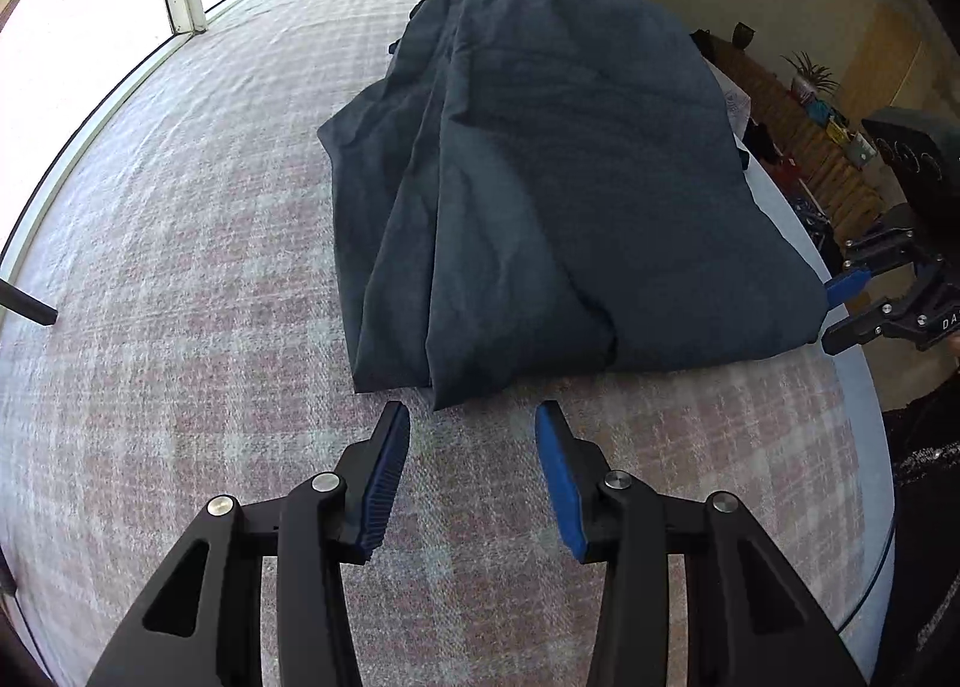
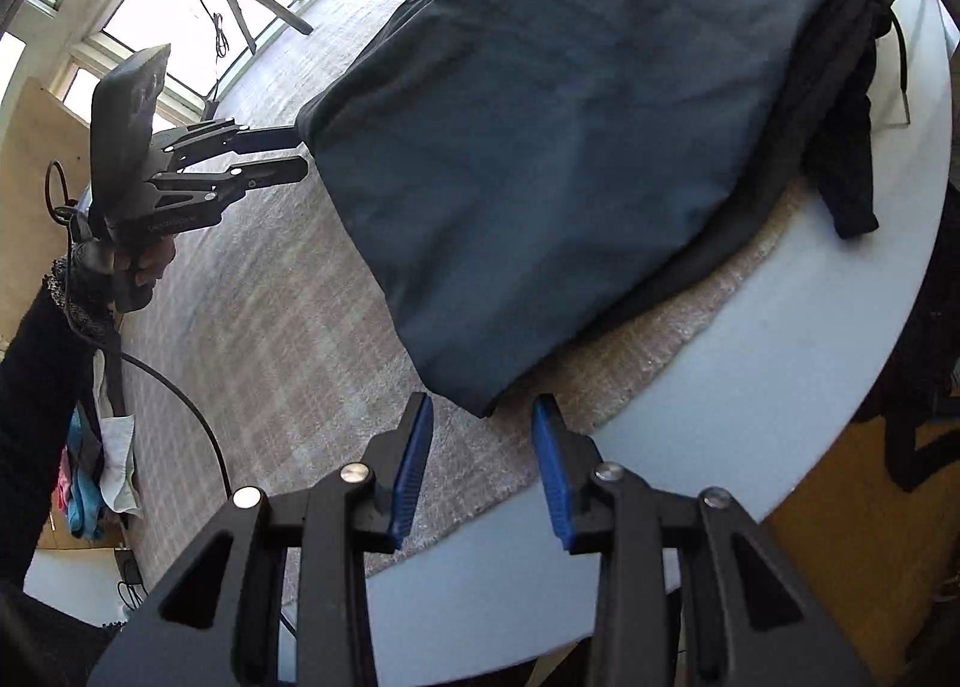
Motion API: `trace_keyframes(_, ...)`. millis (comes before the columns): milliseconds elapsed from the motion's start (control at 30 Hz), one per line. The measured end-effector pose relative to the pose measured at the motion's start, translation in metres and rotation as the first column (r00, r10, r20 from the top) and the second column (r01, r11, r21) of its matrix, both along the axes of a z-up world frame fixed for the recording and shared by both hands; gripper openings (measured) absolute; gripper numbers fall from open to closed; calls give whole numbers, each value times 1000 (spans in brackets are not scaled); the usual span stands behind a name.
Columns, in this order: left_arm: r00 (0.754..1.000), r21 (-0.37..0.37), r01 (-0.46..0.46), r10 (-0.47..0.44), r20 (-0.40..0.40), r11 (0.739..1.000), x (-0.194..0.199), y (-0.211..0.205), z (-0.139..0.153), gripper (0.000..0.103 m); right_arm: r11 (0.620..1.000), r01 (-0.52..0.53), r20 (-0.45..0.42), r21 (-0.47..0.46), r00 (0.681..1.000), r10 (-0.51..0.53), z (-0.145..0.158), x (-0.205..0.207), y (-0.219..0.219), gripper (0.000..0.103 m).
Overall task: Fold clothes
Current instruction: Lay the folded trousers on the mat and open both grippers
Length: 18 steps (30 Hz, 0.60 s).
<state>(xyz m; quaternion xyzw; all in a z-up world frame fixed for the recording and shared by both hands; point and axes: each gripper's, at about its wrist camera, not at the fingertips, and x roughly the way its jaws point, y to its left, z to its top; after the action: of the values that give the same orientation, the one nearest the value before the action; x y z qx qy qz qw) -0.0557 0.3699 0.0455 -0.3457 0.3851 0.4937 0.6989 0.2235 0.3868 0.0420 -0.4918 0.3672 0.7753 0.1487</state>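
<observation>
**Two open grippers at the near edge of a dark garment**

We see the dark garment (image 1: 540, 195) lying in layers on the plaid cloth (image 1: 180, 327) that covers the round desk (image 2: 750, 387). It sits just ahead of both grippers. Our left gripper (image 1: 474, 447) has its jaws well apart and holds nothing; a near corner of the garment lies just ahead, between the line of its fingers. Our right gripper (image 2: 483, 441) is likewise spread and empty, with another corner of the garment just in front of its tips. A loose black piece (image 2: 849, 171) hangs off the garment's far right side as seen from the right gripper.

The garment lies doubled over, with creases running away from the left gripper. That would fit a fold just laid down and let go, or one about to be picked up, so we cannot say which.

If a grasp follows, we judge it best to take every layer at each corner together, pinch close to the edge, and lift both sides evenly so the layers do not slide apart. The creases on the left gripper's side would want smoothing so they are not folded in.
</observation>
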Motion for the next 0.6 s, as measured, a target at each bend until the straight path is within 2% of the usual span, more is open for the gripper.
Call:
trace_keyframes(33, 1000, 2, 10, -10, 9, 1000, -3, 2, 0, 35, 1000, 1, 6, 9, 1000, -1, -2, -3, -2, 34)
trace_keyframes(167, 998, 0, 50, -50, 27, 999, -9, 13, 1, 26, 999, 0, 20, 41, 1000, -1, -6, -12, -7, 34)
trace_keyframes(233, 997, 4, 72, -72, 27, 997, -10, 18, 2, 10, 998, -5, 18, 55, 1000, 4, -4, -15, -8, 31)
trace_keyframes(300, 996, 13, 84, -84, 20, 996, -14, 21, 4, 1, 998, -4, 14, 59, 1000, 4, -3, -16, -7, 17)
trace_keyframes(400, 996, 28, 92, -92, 8, 995, -24, 25, 12, 1, 998, -13, 8, 61, 1000, 12, -4, -18, -6, 8)
trace_keyframes(600, 996, 66, 92, -92, 10, 994, -50, 29, 32, 1, 999, 7, 6, 47, 1000, -8, -7, -14, -4, 5)
